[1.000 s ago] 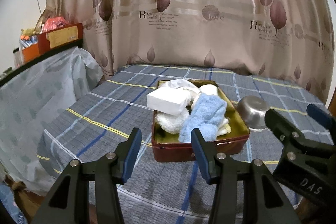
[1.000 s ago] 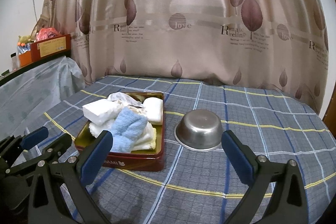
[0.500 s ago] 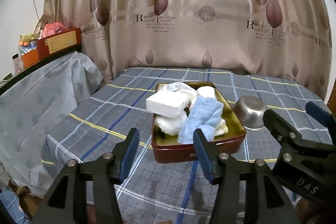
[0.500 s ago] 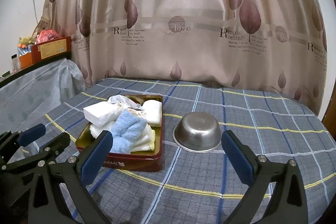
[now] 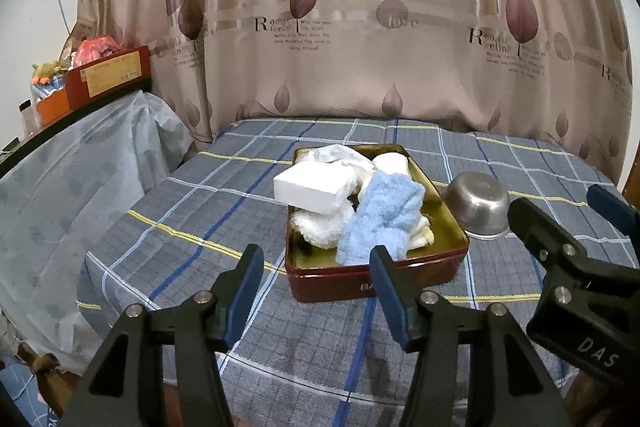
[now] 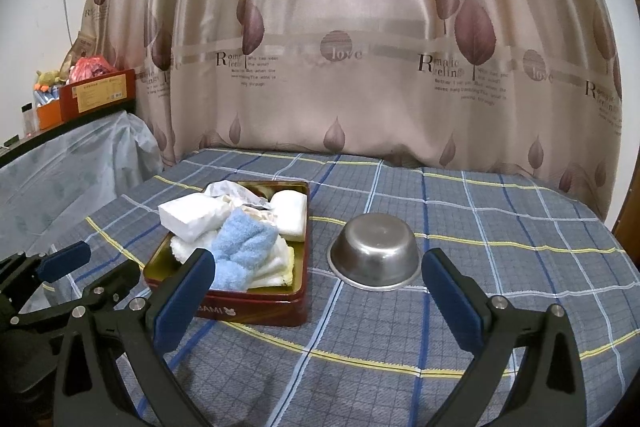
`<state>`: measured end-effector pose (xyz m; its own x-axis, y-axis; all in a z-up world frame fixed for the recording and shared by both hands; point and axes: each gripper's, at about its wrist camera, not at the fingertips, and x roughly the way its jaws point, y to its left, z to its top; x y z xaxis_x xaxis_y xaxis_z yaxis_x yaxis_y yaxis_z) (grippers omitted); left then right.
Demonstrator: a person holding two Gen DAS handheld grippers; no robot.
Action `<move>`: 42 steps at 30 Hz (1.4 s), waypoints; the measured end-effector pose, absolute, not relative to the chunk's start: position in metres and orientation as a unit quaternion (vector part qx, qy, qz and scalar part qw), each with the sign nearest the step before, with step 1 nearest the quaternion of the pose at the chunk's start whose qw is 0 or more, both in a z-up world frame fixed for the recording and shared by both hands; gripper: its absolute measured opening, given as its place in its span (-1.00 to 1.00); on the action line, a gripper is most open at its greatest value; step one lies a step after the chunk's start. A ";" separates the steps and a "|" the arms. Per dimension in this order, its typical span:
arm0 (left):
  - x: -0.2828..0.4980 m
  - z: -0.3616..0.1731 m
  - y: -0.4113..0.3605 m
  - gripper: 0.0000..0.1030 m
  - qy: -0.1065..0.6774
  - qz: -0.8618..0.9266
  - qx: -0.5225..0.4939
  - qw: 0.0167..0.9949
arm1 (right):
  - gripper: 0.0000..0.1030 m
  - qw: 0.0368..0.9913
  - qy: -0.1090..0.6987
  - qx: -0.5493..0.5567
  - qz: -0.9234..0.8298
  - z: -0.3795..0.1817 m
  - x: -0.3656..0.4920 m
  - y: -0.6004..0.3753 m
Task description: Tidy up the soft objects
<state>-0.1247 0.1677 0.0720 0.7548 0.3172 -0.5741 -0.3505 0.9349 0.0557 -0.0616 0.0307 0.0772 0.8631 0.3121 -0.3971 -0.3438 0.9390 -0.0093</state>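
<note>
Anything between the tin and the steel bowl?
Nothing: in the right wrist view only bare plaid cloth separates the red tin from the upturned steel bowl.

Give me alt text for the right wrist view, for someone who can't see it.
A red tin packed with soft items, a light blue fuzzy cloth on top, sits on a plaid-covered table beside an upside-down steel bowl. The open, empty right gripper frames the foreground, the left gripper at the left edge, a leaf-print curtain behind.

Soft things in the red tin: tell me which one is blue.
The fluffy blue cloth, lying at the near side of the red tin; the white block and other cloths around it are white or cream.
</note>
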 end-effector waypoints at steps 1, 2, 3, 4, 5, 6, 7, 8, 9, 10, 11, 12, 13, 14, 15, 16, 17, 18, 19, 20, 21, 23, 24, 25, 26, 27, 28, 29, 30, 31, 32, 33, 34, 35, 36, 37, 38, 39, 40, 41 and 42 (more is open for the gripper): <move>-0.124 0.072 0.168 0.10 0.303 0.178 -0.027 0.936 | 0.99 0.964 0.199 -0.040 0.171 0.077 -0.061 0.031; -0.123 0.071 0.167 0.10 0.305 0.178 -0.025 0.935 | 0.99 0.964 0.199 -0.040 0.171 0.077 -0.061 0.030; -0.123 0.070 0.167 0.10 0.307 0.177 -0.024 0.935 | 0.99 0.964 0.200 -0.040 0.171 0.077 -0.061 0.030; -0.122 0.070 0.167 0.10 0.308 0.177 -0.024 0.935 | 0.99 0.964 0.200 -0.040 0.171 0.077 -0.062 0.030; -0.122 0.069 0.167 0.10 0.309 0.178 -0.024 0.934 | 0.99 0.964 0.200 -0.040 0.170 0.077 -0.061 0.030; -0.122 0.068 0.167 0.10 0.311 0.177 -0.024 0.933 | 0.99 0.964 0.200 -0.040 0.170 0.077 -0.062 0.030; -0.121 0.068 0.168 0.10 0.313 0.175 -0.025 0.933 | 0.99 0.964 0.200 -0.039 0.171 0.077 -0.062 0.030; -0.121 0.067 0.168 0.10 0.314 0.175 -0.026 0.933 | 0.99 0.964 0.200 -0.039 0.171 0.077 -0.062 0.029; -0.121 0.067 0.168 0.10 0.316 0.176 -0.026 0.932 | 0.99 0.964 0.200 -0.039 0.170 0.077 -0.062 0.030; -0.120 0.067 0.168 0.10 0.316 0.175 -0.026 0.932 | 0.99 0.964 0.200 -0.040 0.171 0.077 -0.061 0.030; -0.120 0.066 0.168 0.10 0.317 0.174 -0.026 0.932 | 0.99 0.964 0.200 -0.040 0.171 0.077 -0.061 0.030; -0.120 0.067 0.168 0.10 0.317 0.175 -0.025 0.932 | 0.99 0.964 0.200 -0.040 0.171 0.077 -0.062 0.030; -0.120 0.067 0.168 0.10 0.317 0.175 -0.025 0.932 | 0.99 0.964 0.200 -0.040 0.171 0.077 -0.061 0.030; -0.119 0.067 0.168 0.10 0.318 0.175 -0.026 0.932 | 0.99 0.964 0.200 -0.040 0.171 0.077 -0.062 0.030; -0.119 0.066 0.169 0.10 0.319 0.174 -0.027 0.931 | 0.99 0.964 0.201 -0.040 0.171 0.077 -0.061 0.030; -0.119 0.066 0.168 0.10 0.319 0.175 -0.027 0.931 | 0.99 0.964 0.201 -0.040 0.171 0.077 -0.062 0.029; -0.119 0.066 0.168 0.10 0.320 0.176 -0.027 0.931 | 0.99 0.964 0.201 -0.040 0.171 0.077 -0.063 0.028; -0.119 0.066 0.168 0.10 0.321 0.176 -0.026 0.930 | 0.99 0.964 0.201 -0.040 0.171 0.077 -0.062 0.029; -0.119 0.065 0.169 0.10 0.322 0.175 -0.027 0.930 | 0.99 0.964 0.201 -0.040 0.171 0.077 -0.062 0.029; -0.119 0.065 0.169 0.10 0.323 0.174 -0.028 0.930 | 0.99 0.964 0.201 -0.041 0.171 0.076 -0.063 0.029; -0.118 0.065 0.169 0.10 0.323 0.174 -0.029 0.930 | 0.99 0.964 0.201 -0.040 0.171 0.076 -0.063 0.029; -0.118 0.065 0.170 0.10 0.324 0.174 -0.028 0.930 | 0.99 0.964 0.201 -0.040 0.171 0.076 -0.063 0.029; -0.118 0.064 0.170 0.10 0.325 0.172 -0.028 0.929 | 0.99 0.964 0.201 -0.040 0.171 0.076 -0.064 0.028; -0.118 0.064 0.170 0.10 0.326 0.172 -0.029 0.929 | 0.99 0.963 0.202 -0.041 0.171 0.076 -0.063 0.029; -0.118 0.064 0.170 0.10 0.327 0.171 -0.029 0.929 | 0.99 0.963 0.202 -0.041 0.171 0.076 -0.063 0.029; -0.118 0.063 0.169 0.10 0.328 0.171 -0.028 0.929 | 0.99 0.963 0.203 -0.041 0.172 0.075 -0.064 0.028; -0.118 0.063 0.169 0.10 0.328 0.171 -0.026 0.929 | 0.99 0.963 0.203 -0.041 0.172 0.074 -0.065 0.027; -0.117 0.063 0.169 0.10 0.329 0.170 -0.026 0.929 | 0.99 0.963 0.203 -0.041 0.173 0.074 -0.067 0.027; -0.117 0.063 0.169 0.10 0.329 0.170 -0.025 0.929 | 0.99 0.963 0.203 -0.042 0.174 0.073 -0.068 0.026; -0.117 0.063 0.169 0.10 0.329 0.170 -0.025 0.929 | 0.99 0.963 0.203 -0.042 0.174 0.072 -0.067 0.026; -0.117 0.063 0.169 0.10 0.329 0.170 -0.025 0.929 | 0.99 0.963 0.204 -0.042 0.174 0.072 -0.067 0.026; -0.117 0.063 0.169 0.10 0.329 0.170 -0.025 0.929 | 0.99 0.962 0.205 -0.041 0.174 0.071 -0.067 0.025; -0.117 0.063 0.169 0.10 0.329 0.170 -0.025 0.929 | 0.99 0.962 0.204 -0.041 0.174 0.071 -0.067 0.025; -0.117 0.063 0.169 0.10 0.329 0.170 -0.025 0.929 | 0.99 0.963 0.204 -0.041 0.174 0.071 -0.069 0.025; -0.117 0.063 0.169 0.10 0.329 0.170 -0.025 0.929 | 0.99 0.963 0.204 -0.042 0.174 0.071 -0.067 0.026; -0.117 0.063 0.168 0.10 0.329 0.170 -0.024 0.929 | 0.99 0.962 0.204 -0.042 0.174 0.071 -0.067 0.025; -0.117 0.063 0.168 0.10 0.329 0.170 -0.024 0.929 | 0.99 0.962 0.204 -0.042 0.174 0.071 -0.067 0.025; -0.117 0.063 0.168 0.10 0.329 0.169 -0.024 0.929 | 0.99 0.962 0.204 -0.041 0.174 0.071 -0.067 0.025; -0.117 0.063 0.168 0.10 0.329 0.169 -0.024 0.929 | 0.99 0.962 0.205 -0.041 0.175 0.071 -0.067 0.025; -0.117 0.062 0.168 0.10 0.329 0.169 -0.023 0.929 | 0.99 0.962 0.205 -0.041 0.175 0.071 -0.068 0.024; -0.117 0.062 0.168 0.10 0.329 0.169 -0.023 0.929 | 0.99 0.962 0.205 -0.042 0.175 0.071 -0.067 0.025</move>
